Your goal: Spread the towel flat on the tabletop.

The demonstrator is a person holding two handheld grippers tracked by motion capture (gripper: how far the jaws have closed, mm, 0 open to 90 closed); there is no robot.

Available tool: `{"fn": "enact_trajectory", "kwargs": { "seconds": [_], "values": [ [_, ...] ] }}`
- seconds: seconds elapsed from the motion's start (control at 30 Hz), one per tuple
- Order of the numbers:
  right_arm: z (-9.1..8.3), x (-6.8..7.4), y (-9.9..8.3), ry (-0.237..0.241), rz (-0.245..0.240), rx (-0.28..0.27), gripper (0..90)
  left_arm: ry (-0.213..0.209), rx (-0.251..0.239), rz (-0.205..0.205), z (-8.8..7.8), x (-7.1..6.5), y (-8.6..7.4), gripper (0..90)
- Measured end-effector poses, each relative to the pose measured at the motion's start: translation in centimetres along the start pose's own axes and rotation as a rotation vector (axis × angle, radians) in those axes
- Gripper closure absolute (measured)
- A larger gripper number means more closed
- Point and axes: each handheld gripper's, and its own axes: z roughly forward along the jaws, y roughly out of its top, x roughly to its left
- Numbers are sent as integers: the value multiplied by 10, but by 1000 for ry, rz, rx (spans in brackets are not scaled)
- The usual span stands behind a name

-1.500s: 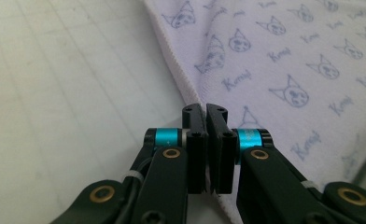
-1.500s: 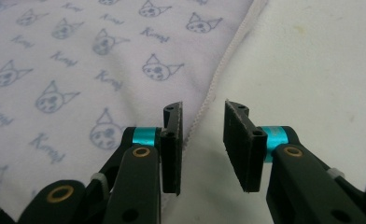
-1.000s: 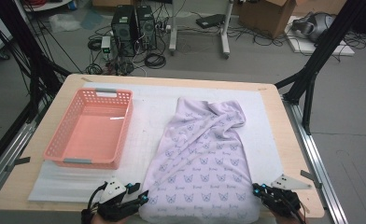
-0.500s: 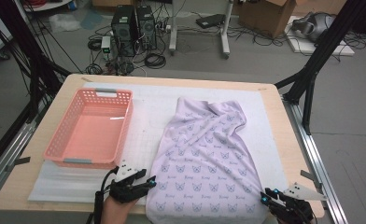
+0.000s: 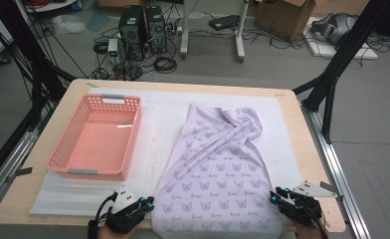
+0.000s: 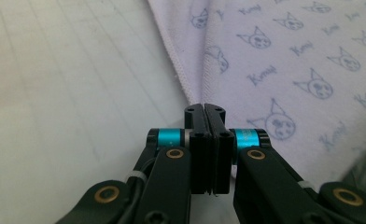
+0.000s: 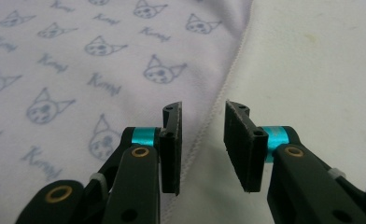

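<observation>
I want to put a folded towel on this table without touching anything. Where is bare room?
Free: the white mat between the pink basket and the lilac cloth, and the strip beyond the cloth toward the far edge. Crowded: the near edge, where both tongs, left and right, sit at the cloth's corners.

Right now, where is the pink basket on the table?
In the high view, the pink basket stands on the white mat at the table's left side, left of the lilac cloth and beyond the left gripper.
</observation>
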Motion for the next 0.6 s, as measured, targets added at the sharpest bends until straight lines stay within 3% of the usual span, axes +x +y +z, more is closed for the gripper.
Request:
{"fn": "enact_trajectory", "kwargs": {
  "seconds": [0.1,0.2,0.27,0.37,0.6],
  "values": [
    [5,4,1,4,-18,13,697,-17,-14,-4,-5,2,-4,872],
    [5,7,1,34,-30,20,867,-11,-27,-22,-1,5,-2,694],
    [3,9,1,31,-47,30,874,-10,-43,-24,2,7,1,612],
    [-5,8,-3,31,-49,47,878,-13,-66,-29,5,10,6,572],
    [-40,3,-26,5,-27,79,877,-27,-60,-41,24,16,24,533]
  ]
}}
